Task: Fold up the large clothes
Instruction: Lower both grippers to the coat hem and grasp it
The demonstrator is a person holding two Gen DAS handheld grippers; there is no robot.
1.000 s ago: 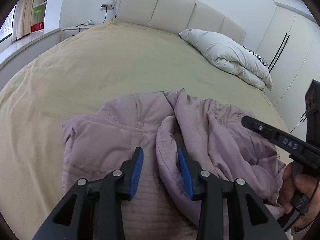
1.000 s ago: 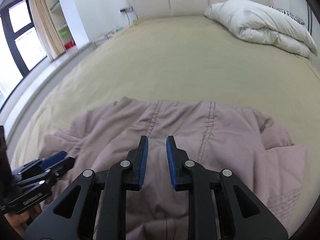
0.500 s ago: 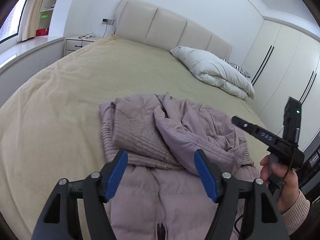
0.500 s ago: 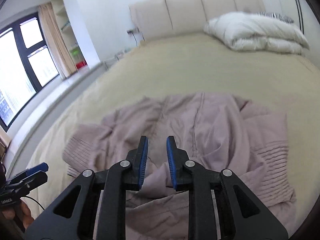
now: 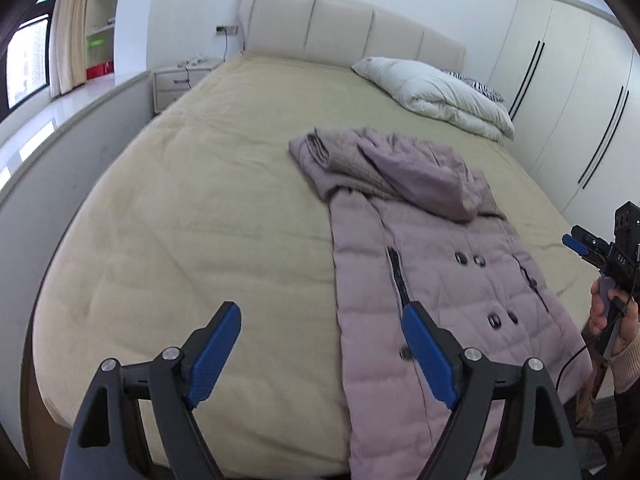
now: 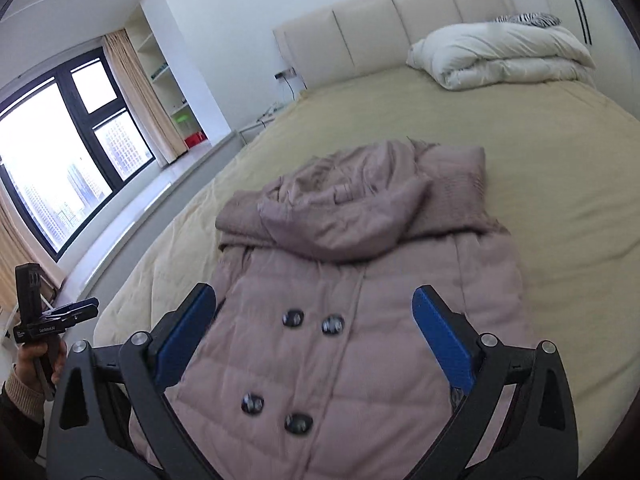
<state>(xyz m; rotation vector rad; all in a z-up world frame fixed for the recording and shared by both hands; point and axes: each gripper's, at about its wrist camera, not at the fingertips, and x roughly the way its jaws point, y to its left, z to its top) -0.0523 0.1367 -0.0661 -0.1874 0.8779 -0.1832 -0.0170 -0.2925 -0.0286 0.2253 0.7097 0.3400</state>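
1. The mauve puffer coat (image 5: 436, 264) lies buttons-up along the bed's (image 5: 200, 208) foot-end half, toward its right edge, sleeves and hood folded in over the chest.
2. Both jaws are opening with nothing between them: left hand-held gripper (image 5: 320, 348) over bare bedspread, right hand-held gripper (image 6: 314, 336) above the coat's buttons.
3. Next fold, judged: pinch both hem corners and carry them evenly toward the hood.
4. Only the right view shows the window (image 6: 60, 160); only the left shows the wardrobe (image 5: 568, 92).

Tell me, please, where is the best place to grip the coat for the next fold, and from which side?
Probably the bottom hem of the coat, at its two corners, coming from the foot of the bed. It lies flat, buttons up, sleeves already folded across the top, so lifting the near edge toward the hood would halve it.
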